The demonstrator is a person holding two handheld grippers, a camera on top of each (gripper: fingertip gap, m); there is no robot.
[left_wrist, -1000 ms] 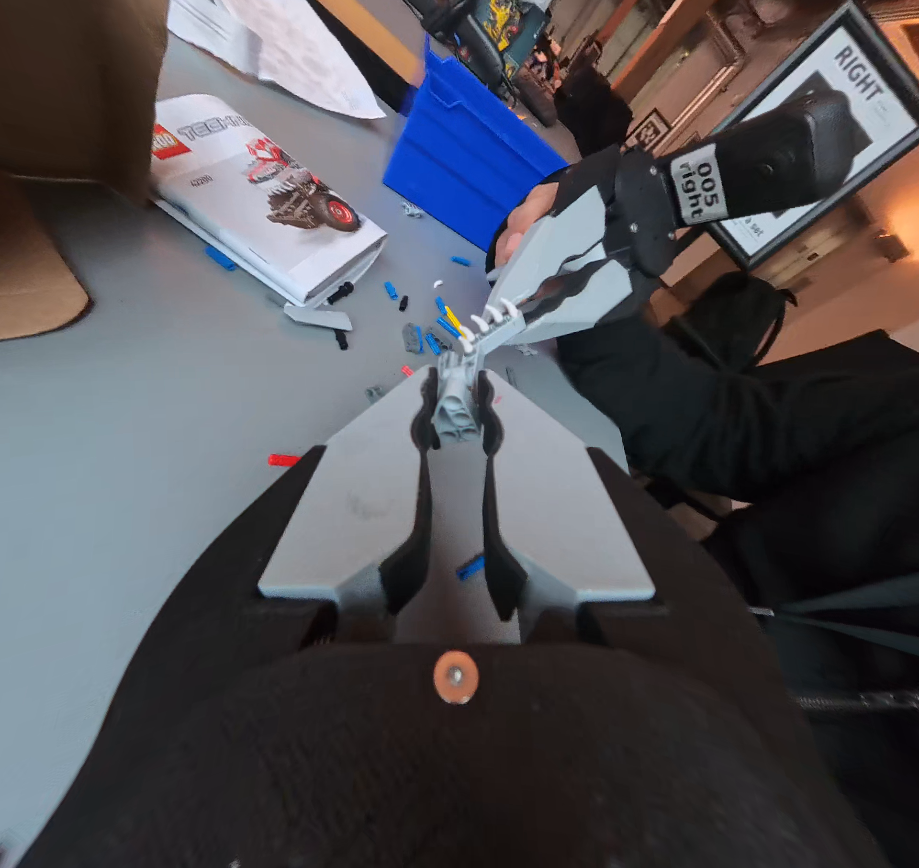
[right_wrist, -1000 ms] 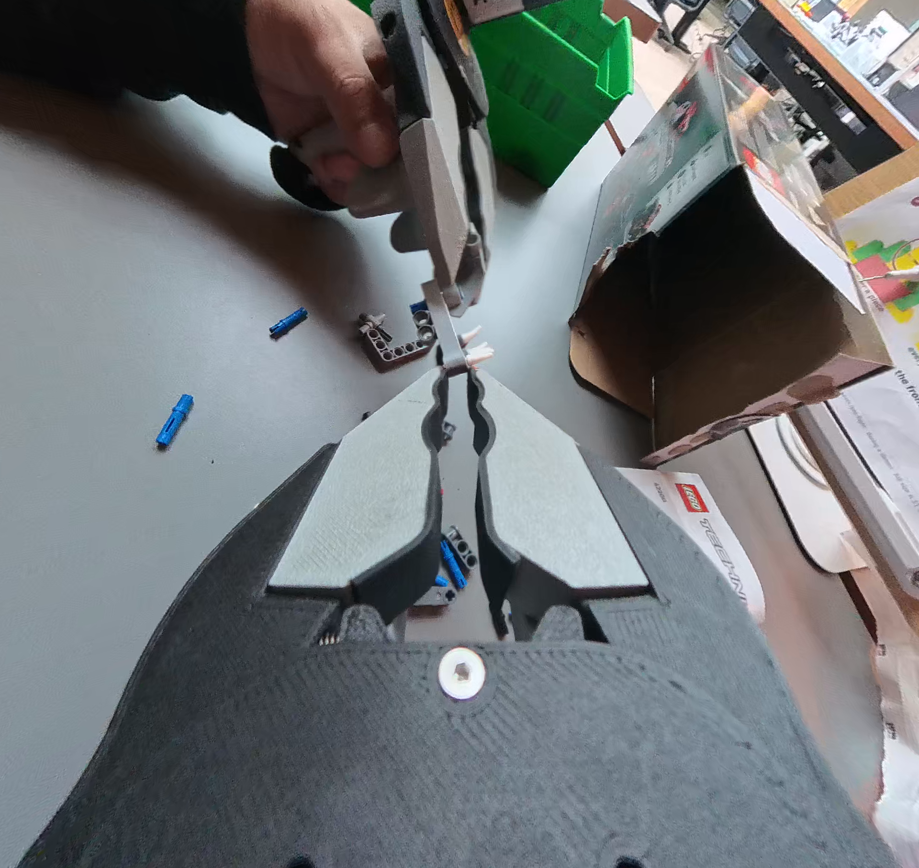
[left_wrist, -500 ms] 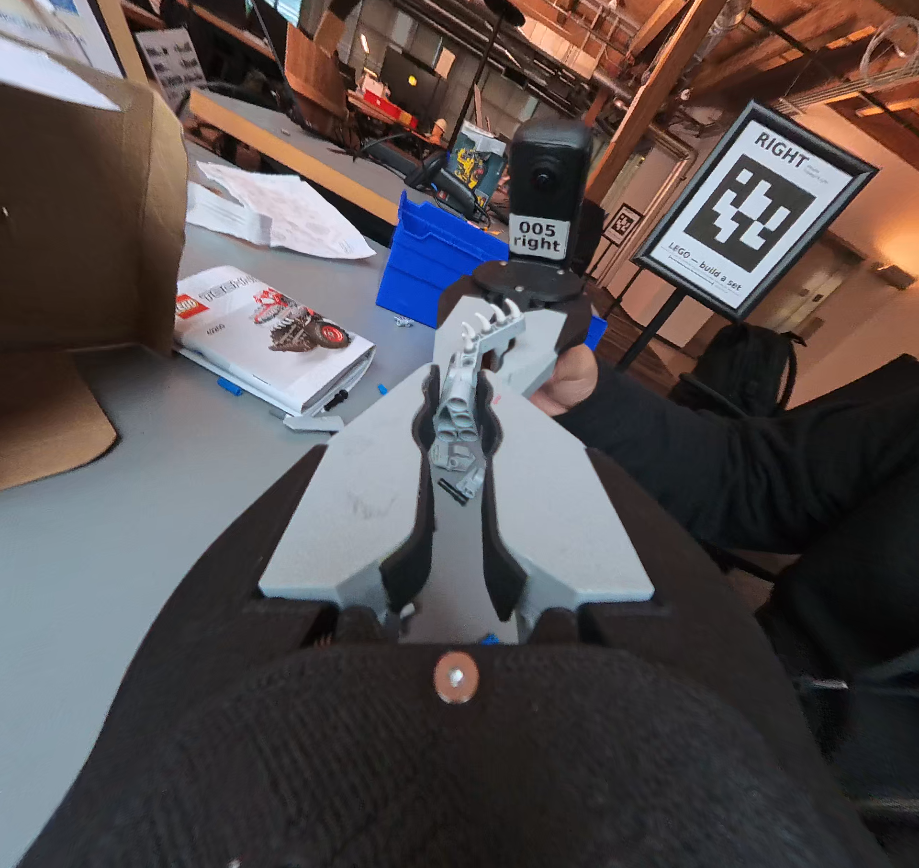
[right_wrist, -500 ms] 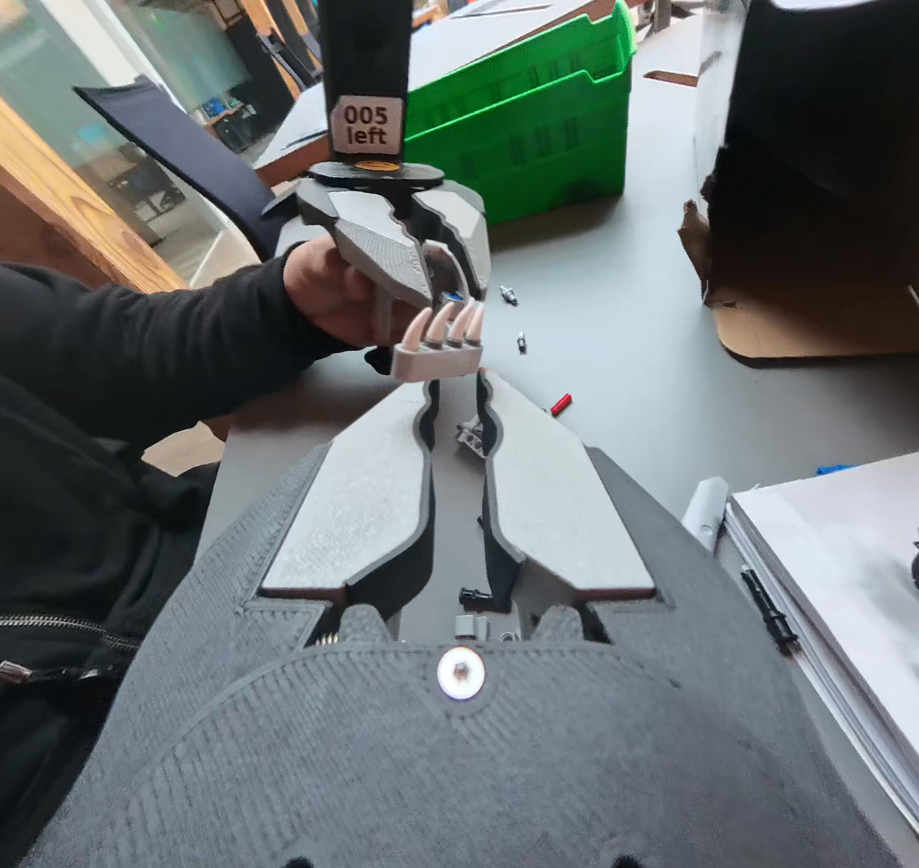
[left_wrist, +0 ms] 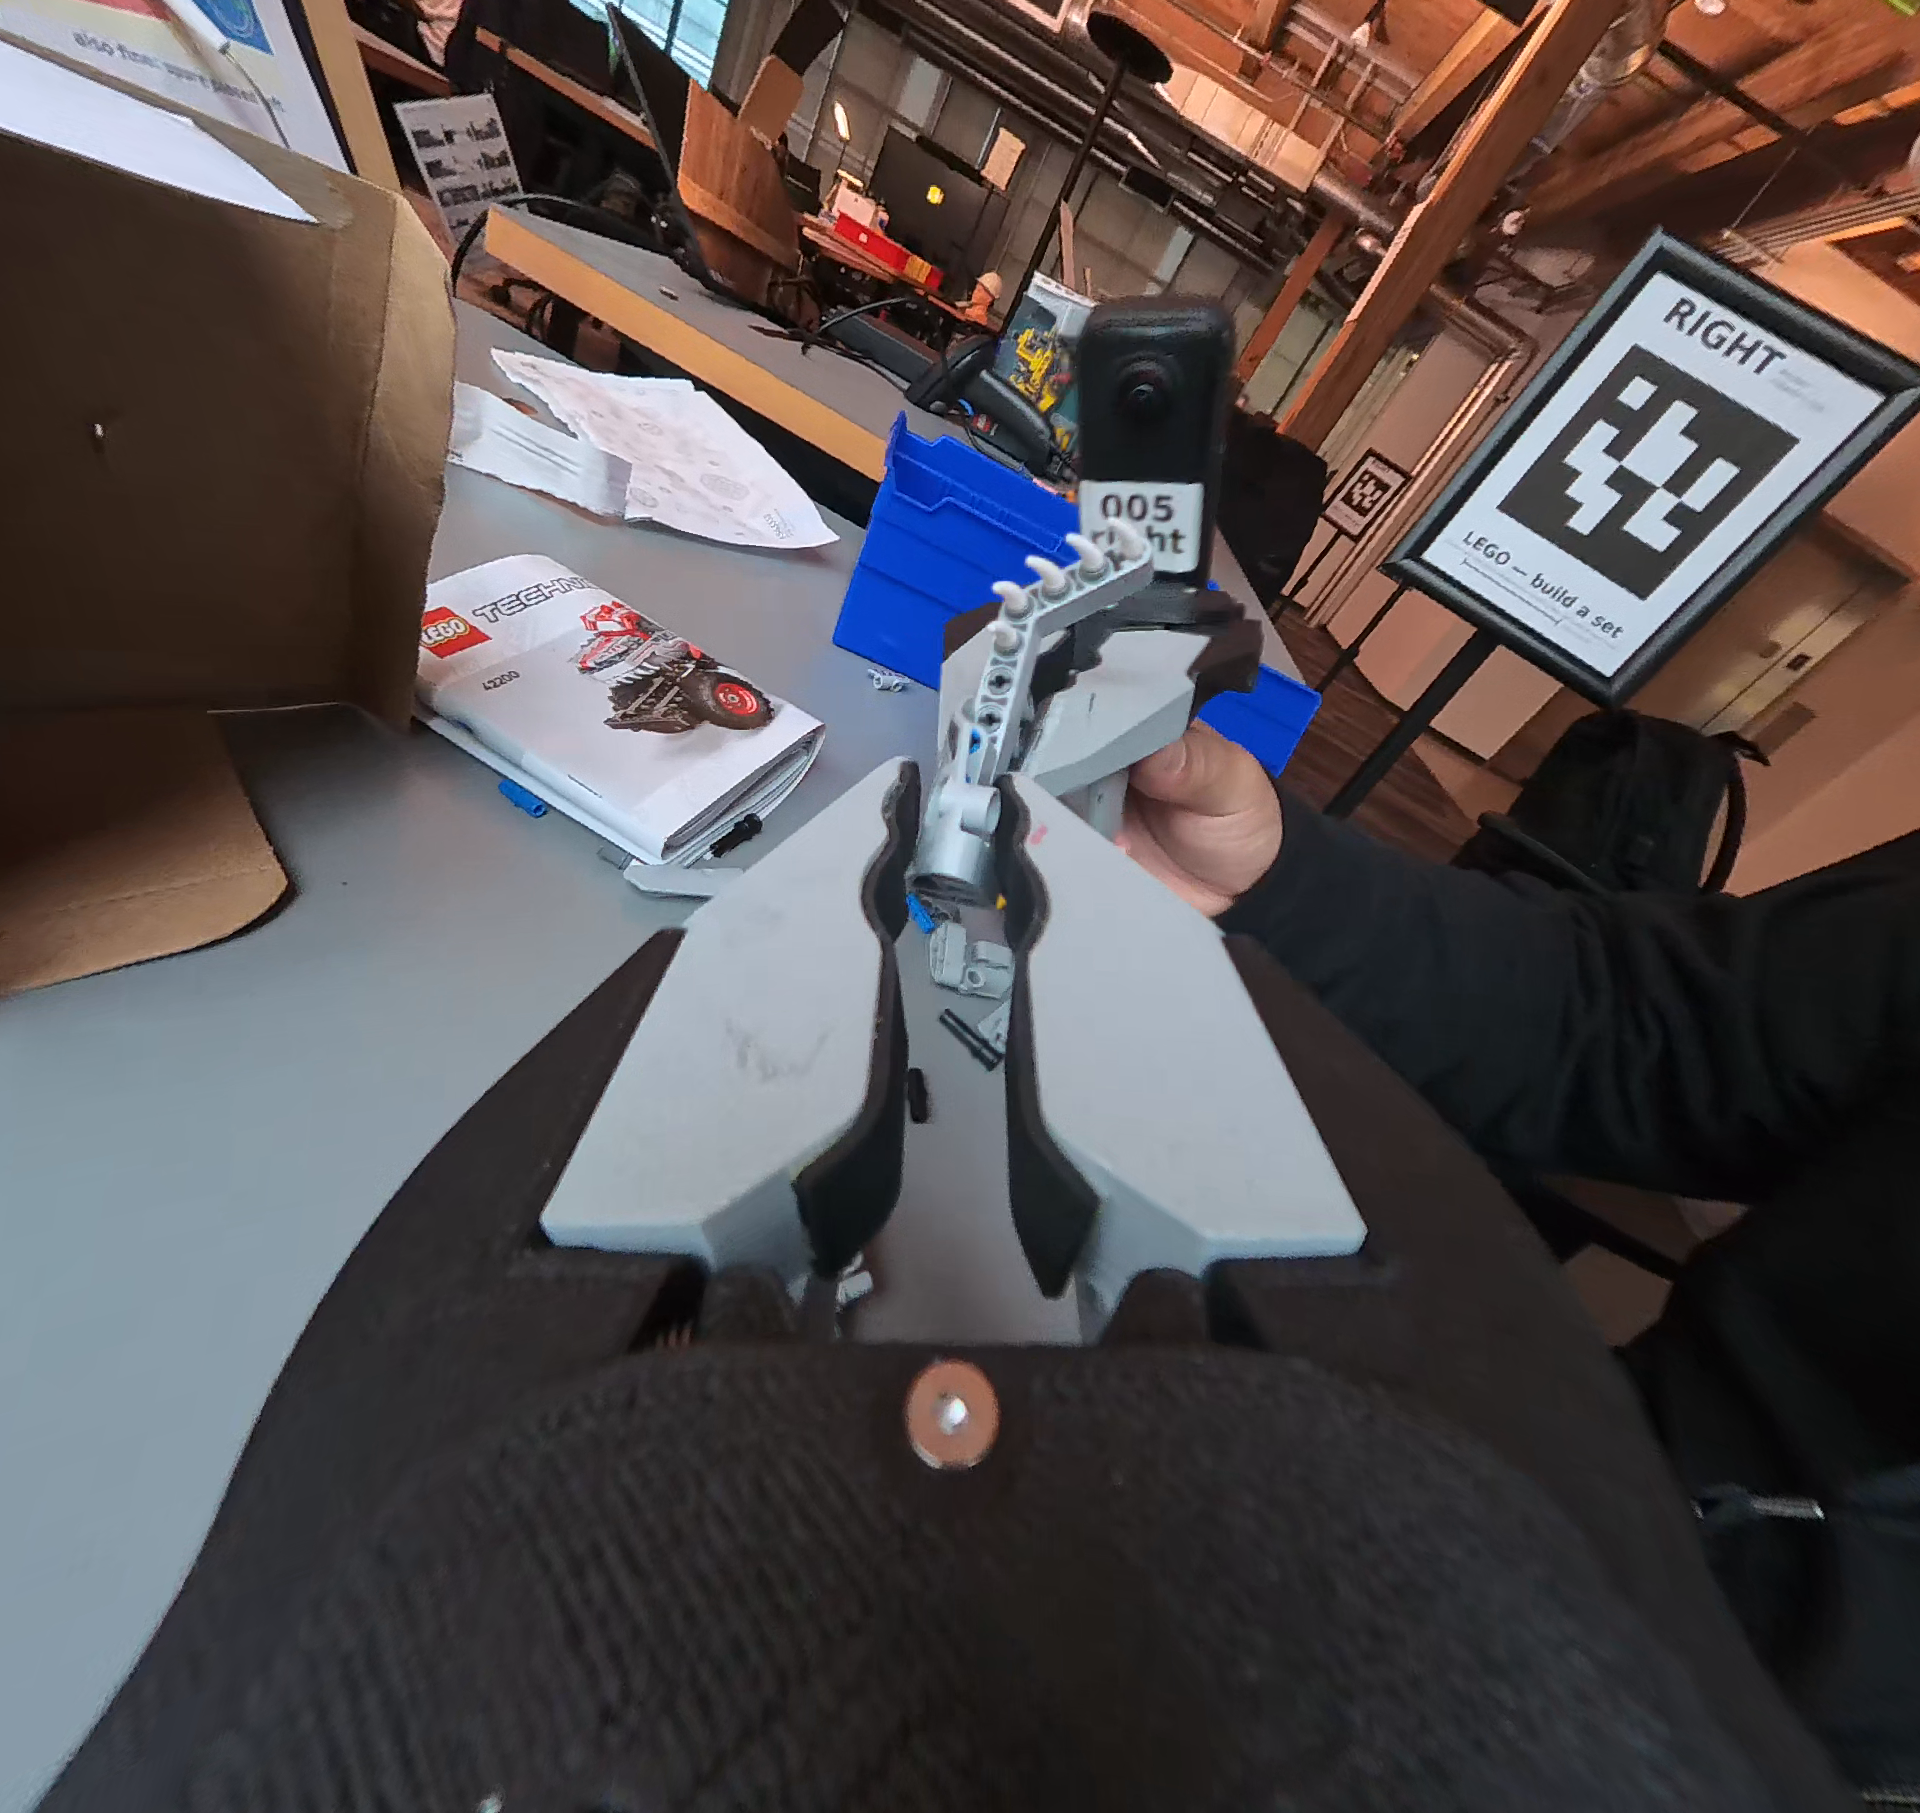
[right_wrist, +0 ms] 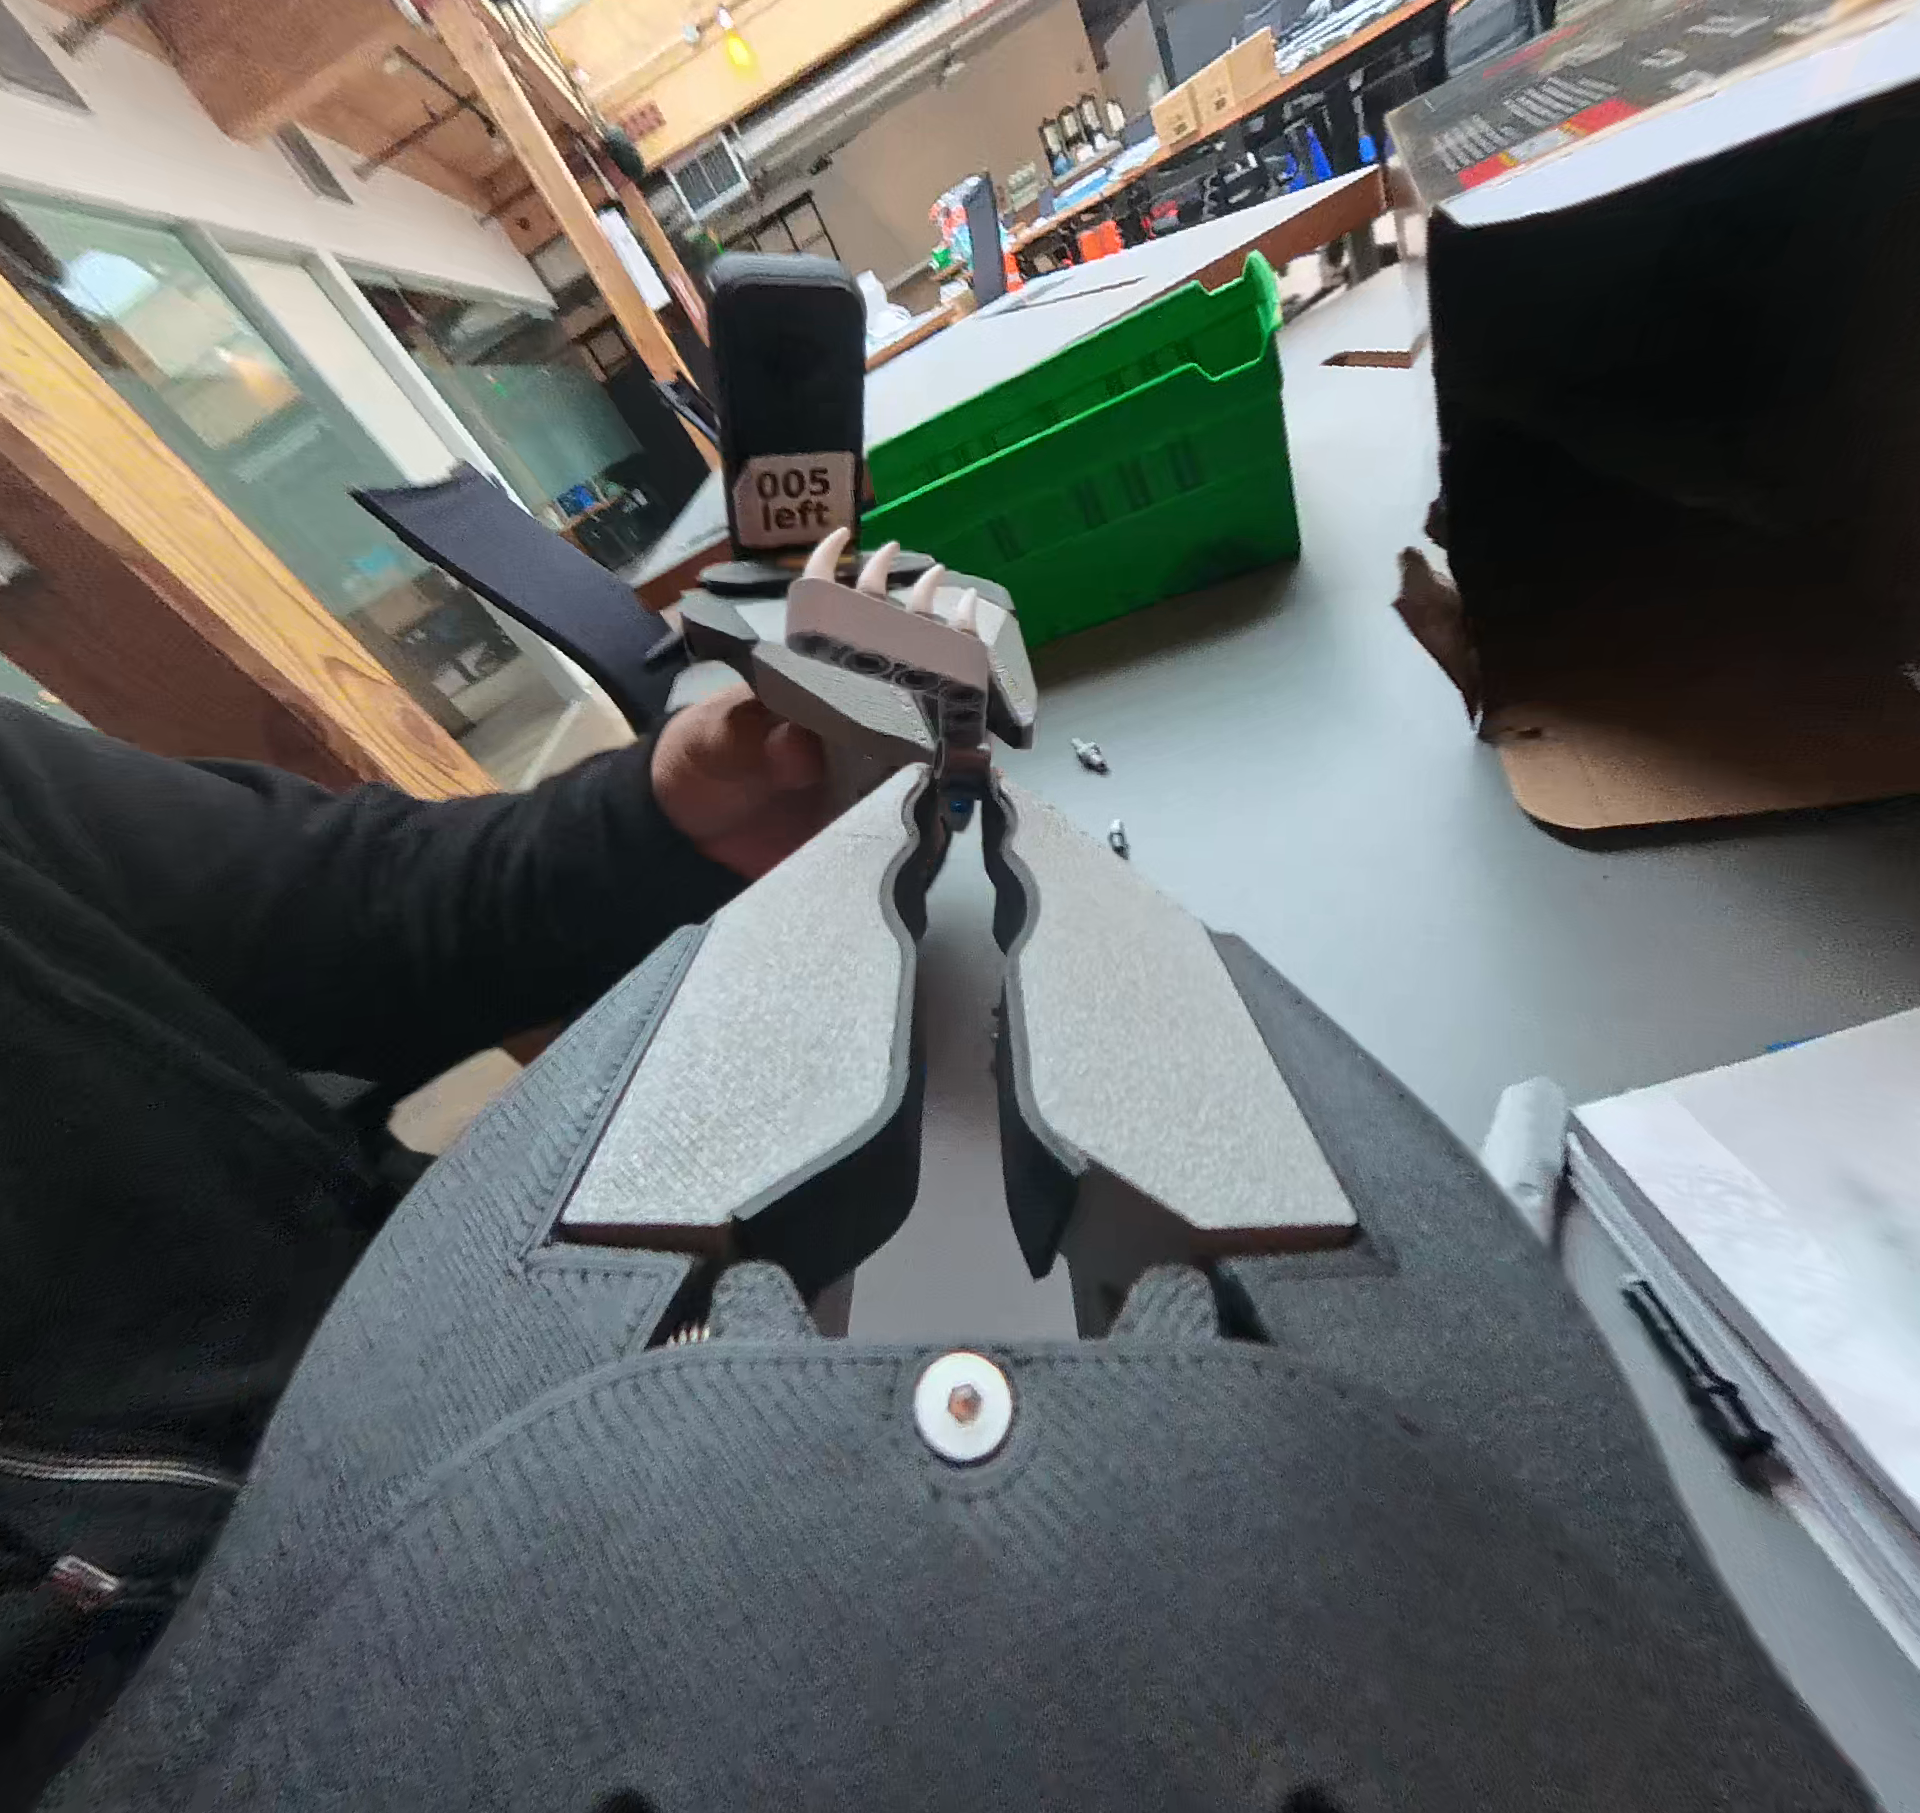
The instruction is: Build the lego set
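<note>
The lego assembly (left_wrist: 997, 714) is a light grey angled beam carrying four white tooth-shaped pieces (left_wrist: 1049, 574) along its upper arm, with a blue pin showing near its lower end. It stands upright above the counter (left_wrist: 312, 1036), its rounded lower end between the left claw (left_wrist: 954, 844) tips — the toothed arm leaning toward 1 o'clock. In the right wrist view the assembly (right_wrist: 883, 657) sits at 12 o'clock — teeth pointing up.

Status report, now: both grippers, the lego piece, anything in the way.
Left gripper shut on toothed grey lego piece, held above table. Right gripper closed at its lower end. Nothing blocking.
</note>
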